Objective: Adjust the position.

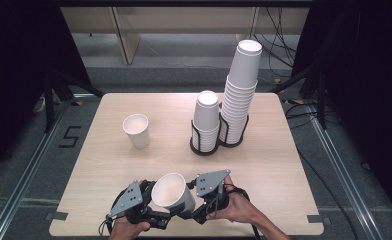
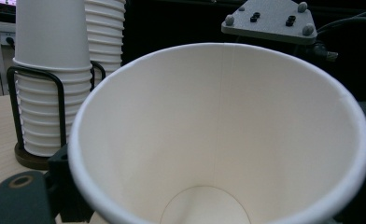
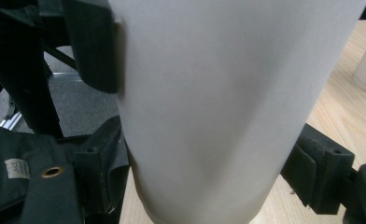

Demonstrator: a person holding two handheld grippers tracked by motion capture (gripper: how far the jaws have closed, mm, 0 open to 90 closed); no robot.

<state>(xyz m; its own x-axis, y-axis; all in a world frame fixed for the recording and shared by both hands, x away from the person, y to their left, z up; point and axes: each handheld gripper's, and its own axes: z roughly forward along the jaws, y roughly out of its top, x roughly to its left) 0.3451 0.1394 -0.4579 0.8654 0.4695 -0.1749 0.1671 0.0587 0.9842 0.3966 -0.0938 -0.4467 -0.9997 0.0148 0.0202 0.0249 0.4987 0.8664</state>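
Passing the paper cup (image 1: 172, 191) between the two tools at the table's near edge calls for gentle pressure. The left gripper (image 1: 160, 216) clasps it low, and the right gripper (image 3: 209, 154) pinches its wall from the other side; both should stay firm until one releases, without denting it. Farther off stand a lone cup (image 1: 136, 130) at left and two racked cup stacks (image 1: 226, 110) at right.

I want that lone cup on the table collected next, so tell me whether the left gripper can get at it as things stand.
Probably not yet. The table between the left gripper and the lone cup is bare, but its jaws look occupied with the held cup, which the right gripper also flanks.
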